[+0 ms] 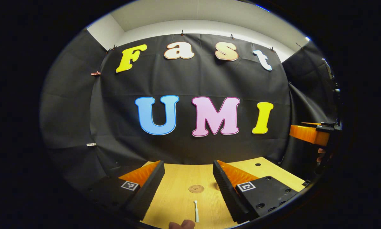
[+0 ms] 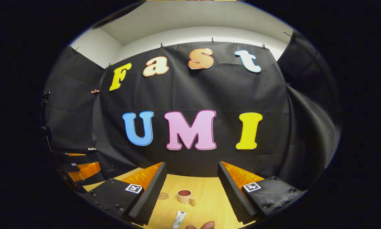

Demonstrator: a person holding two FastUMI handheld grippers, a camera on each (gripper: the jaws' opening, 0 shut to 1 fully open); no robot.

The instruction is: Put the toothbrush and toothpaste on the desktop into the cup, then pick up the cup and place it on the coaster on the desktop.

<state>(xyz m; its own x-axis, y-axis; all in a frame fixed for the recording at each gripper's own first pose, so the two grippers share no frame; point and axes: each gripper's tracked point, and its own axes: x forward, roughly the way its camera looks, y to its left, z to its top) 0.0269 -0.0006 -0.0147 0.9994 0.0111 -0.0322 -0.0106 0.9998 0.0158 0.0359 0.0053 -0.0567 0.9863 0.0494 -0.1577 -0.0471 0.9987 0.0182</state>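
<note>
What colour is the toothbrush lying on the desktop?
White. The toothbrush shows best in the left gripper view, lying on the wooden desktop.

toothpaste (image 2: 179,219) before cup (image 2: 185,196) (coaster (image 2: 163,196) left)

Probably a cloth-walled (image 1: 193,149) recording booth

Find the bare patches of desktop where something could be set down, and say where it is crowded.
Bare wood lies between the coaster and the wall, and right of the cup toward the desktop edge. It is tighter near the front: toothbrush below the coaster, toothpaste below the cup.
</note>
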